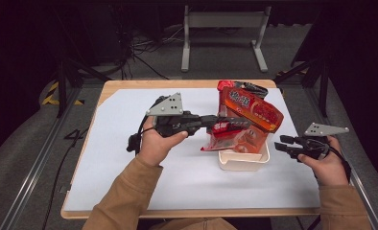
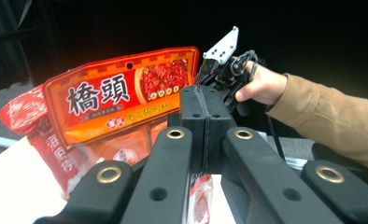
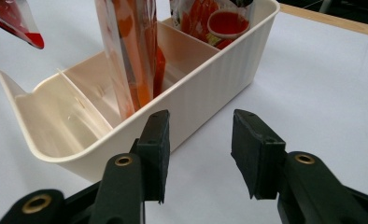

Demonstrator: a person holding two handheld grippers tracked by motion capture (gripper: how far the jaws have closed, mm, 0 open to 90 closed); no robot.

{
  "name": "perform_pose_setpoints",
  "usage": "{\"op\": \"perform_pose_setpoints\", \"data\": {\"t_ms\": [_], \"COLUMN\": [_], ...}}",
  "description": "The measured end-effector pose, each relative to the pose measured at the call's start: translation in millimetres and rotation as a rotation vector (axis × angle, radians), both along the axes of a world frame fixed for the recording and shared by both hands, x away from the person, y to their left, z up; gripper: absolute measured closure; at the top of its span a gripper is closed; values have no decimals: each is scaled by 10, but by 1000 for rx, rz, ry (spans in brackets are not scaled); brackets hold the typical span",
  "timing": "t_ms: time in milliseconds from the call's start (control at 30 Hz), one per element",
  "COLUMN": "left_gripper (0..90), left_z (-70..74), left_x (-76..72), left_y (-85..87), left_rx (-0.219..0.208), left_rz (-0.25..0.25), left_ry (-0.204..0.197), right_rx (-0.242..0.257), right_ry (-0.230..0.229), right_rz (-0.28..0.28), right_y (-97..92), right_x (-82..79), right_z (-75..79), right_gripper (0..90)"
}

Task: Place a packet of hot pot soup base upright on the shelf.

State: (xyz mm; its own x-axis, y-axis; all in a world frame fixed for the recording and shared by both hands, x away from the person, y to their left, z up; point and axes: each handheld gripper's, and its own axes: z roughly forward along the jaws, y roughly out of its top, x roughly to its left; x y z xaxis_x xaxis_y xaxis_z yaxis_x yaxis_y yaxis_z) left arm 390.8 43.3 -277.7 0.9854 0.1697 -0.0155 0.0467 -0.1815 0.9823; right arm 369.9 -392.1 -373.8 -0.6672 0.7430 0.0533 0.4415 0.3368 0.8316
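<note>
Your left gripper (image 1: pixel 235 125) is clamped on a red packet (image 2: pixel 198 200) over the bin (image 1: pixel 242 162) near the worktop's right edge, ready to slot in; your right gripper (image 3: pixel 198 154) waits, jaws apart.

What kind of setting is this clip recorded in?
Probably a lab or recording studio rather than a home: a table covered by a white sheet stands among black curtains, with metal frame rails beside it and loose cables on the grey carpet behind.
</note>
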Motion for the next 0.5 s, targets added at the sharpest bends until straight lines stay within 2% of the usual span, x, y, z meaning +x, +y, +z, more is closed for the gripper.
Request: {"op": "perform_pose_setpoints", "data": {"t_ms": [500], "left_gripper": [900], "left_z": [-54], "left_x": [20], "left_y": [-258], "left_rx": [-21], "left_rz": [-28], "left_ry": [-9], "right_rx": [-12], "right_ry": [-2], "right_rz": [-14], "right_y": [-19], "right_x": [31], "right_z": [-54], "right_gripper": [564]}}
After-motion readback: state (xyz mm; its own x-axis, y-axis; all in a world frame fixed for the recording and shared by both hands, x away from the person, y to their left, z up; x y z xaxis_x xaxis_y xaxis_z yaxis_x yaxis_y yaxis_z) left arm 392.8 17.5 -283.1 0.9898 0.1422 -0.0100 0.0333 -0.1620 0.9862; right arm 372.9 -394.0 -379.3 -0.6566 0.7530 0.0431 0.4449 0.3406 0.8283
